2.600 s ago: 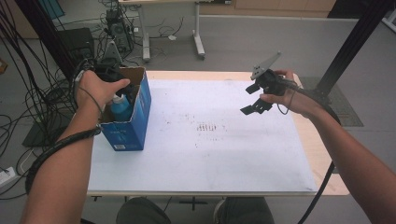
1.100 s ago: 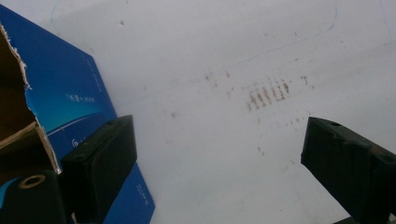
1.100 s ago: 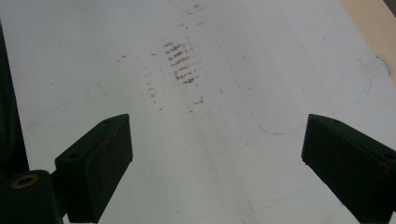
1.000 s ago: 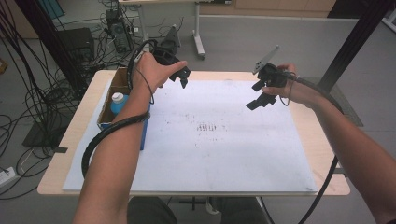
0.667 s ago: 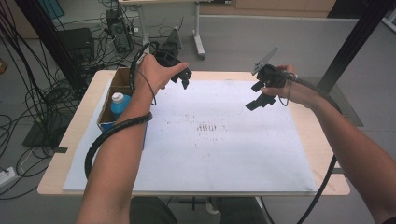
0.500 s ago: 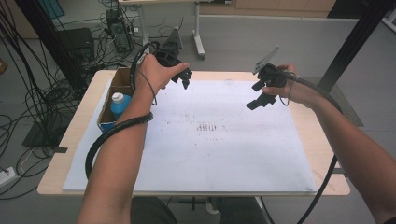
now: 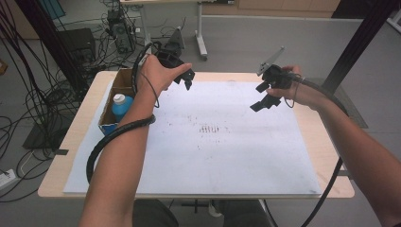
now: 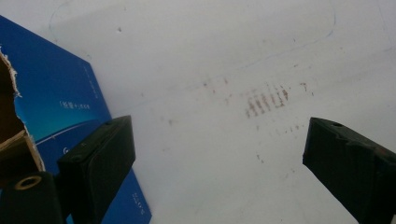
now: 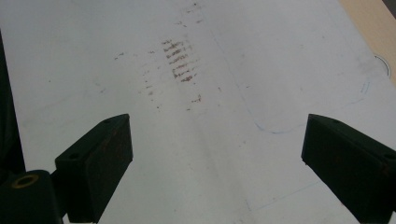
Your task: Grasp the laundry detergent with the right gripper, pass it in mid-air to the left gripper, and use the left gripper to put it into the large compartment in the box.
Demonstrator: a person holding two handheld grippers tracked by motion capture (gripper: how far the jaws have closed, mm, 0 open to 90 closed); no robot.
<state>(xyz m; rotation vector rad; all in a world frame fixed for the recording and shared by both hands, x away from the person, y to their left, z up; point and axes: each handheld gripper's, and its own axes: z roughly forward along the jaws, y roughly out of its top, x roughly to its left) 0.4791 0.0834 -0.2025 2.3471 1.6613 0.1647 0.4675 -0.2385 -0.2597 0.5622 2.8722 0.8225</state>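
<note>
Blue-capped bottle (image 7: pixel 122 106): standing upright inside the blue cardboard box (image 7: pixel 109 124) at the table's (image 7: pixel 85 124) left edge. Left gripper (image 7: pixel 187 79): hovering over the white sheet (image 7: pixel 227 146) just right of the box, jaws apart, holding nothing. Right gripper (image 7: pixel 262 97): hovering over the sheet's far right, jaws apart, empty.

Sheet: I see a white sheet (image 7: pixel 227 156) covering the table (image 7: pixel 331 184).
Marks: brown smudges (image 7: pixel 210 128) at centre.
Floor: cables (image 7: pixel 28 109) at nine o'clock.
</note>
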